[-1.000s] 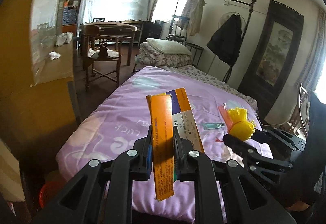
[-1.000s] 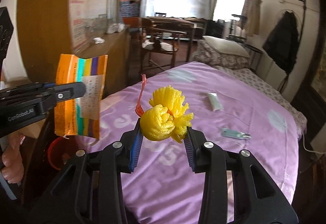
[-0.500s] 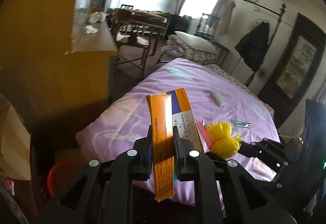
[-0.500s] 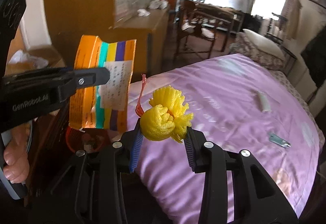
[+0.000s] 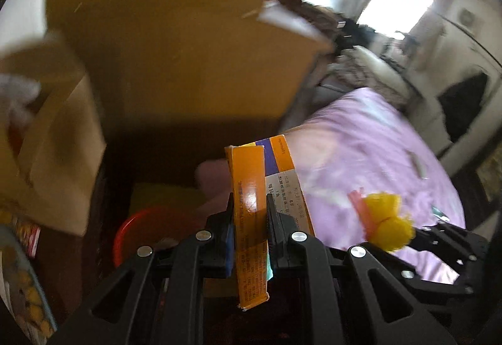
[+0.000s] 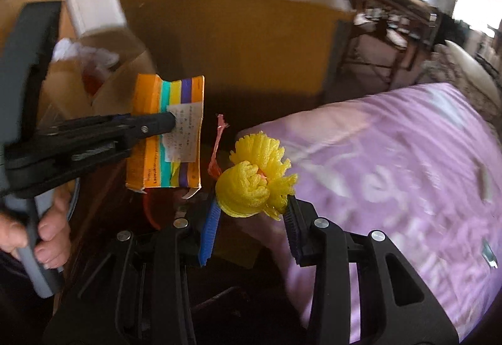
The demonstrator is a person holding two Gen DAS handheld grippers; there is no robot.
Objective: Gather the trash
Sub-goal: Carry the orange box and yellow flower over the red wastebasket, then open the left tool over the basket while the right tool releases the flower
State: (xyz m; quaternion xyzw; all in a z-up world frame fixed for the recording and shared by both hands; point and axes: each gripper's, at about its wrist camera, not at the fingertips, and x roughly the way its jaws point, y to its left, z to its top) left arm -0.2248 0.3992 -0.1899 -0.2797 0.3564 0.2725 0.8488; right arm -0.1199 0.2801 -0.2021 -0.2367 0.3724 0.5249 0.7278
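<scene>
My left gripper (image 5: 250,219) is shut on a flattened orange carton (image 5: 248,188) with teal, yellow and purple stripes and a white label; the same carton (image 6: 166,131) hangs at the left of the right wrist view. My right gripper (image 6: 251,210) is shut on a yellow foam net (image 6: 251,181) with a red strip (image 6: 216,150) sticking out of it; the net (image 5: 389,225) also shows low right in the left wrist view. Below both, a red bin (image 5: 138,232) stands on the dark floor beside the bed.
A purple quilt (image 6: 408,172) covers the bed, with small scraps (image 6: 484,181) lying on it. An open cardboard box (image 5: 56,156) with crumpled paper stands left of the bin. A tall wooden cabinet (image 5: 188,46) rises behind. A hand (image 6: 47,238) grips the left tool's handle.
Both grippers have swung left and down off the bed toward the floor, still holding the carton and the foam net. The red bin and cardboard box have come closer.
</scene>
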